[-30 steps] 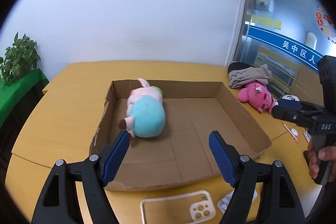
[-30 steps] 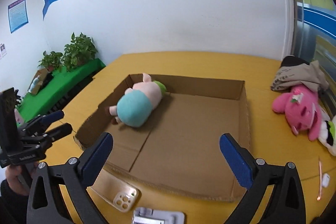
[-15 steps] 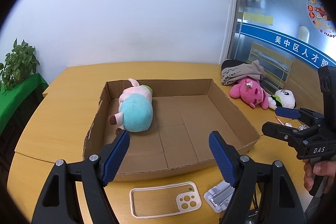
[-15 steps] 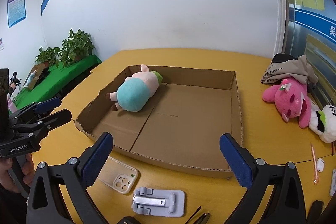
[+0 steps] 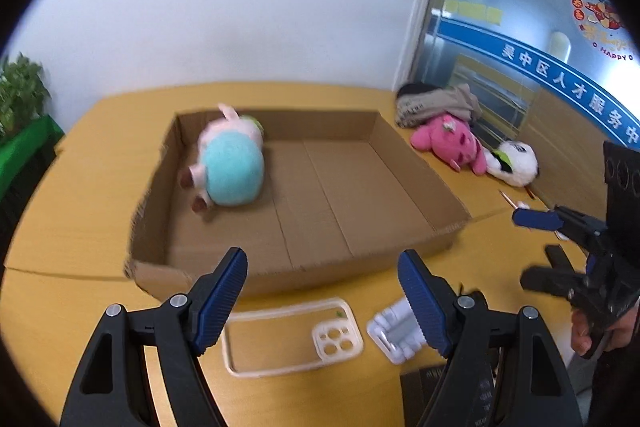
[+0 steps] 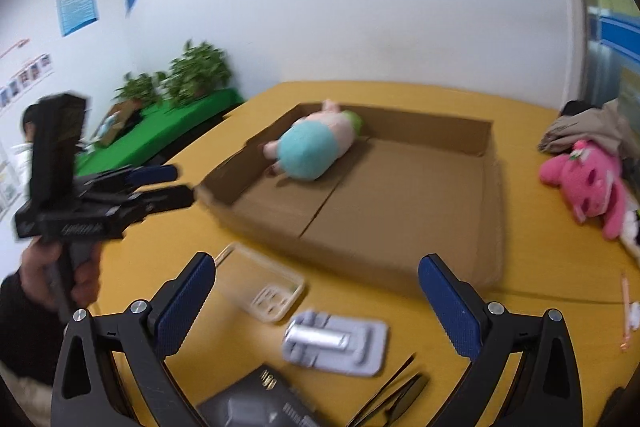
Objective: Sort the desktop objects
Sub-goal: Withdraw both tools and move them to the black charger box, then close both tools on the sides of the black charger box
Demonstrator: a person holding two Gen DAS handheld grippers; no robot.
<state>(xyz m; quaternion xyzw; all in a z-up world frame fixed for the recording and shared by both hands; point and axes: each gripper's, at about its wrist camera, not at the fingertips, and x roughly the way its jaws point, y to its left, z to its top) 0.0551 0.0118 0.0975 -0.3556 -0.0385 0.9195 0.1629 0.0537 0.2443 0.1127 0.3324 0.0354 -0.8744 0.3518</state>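
Note:
A shallow cardboard box (image 5: 416, 183) (image 6: 490, 211) lies on the yellow table with a pink and teal plush pig (image 5: 232, 163) (image 6: 312, 143) in its far left corner. My left gripper (image 5: 322, 297) is open and empty above a clear phone case (image 5: 292, 337) (image 6: 260, 281) and a white folding stand (image 5: 394, 331) (image 6: 336, 341). My right gripper (image 6: 316, 305) is open and empty over the same items. A pink plush (image 5: 450, 143) (image 6: 588, 183) and a panda plush (image 5: 514, 167) lie right of the box.
A folded grey cloth (image 5: 436, 105) (image 6: 584, 125) lies behind the pink plush. A dark box (image 6: 260, 403) and black tweezers (image 6: 394, 397) lie at the table's near edge. A pencil (image 6: 624, 311) lies at the right. Potted plants (image 6: 192, 75) stand on a green table at left.
Both grippers have pulled back toward the near edge of the table, away from the box. The phone case, stand and dark box have come into view beneath them. Jaws stay open.

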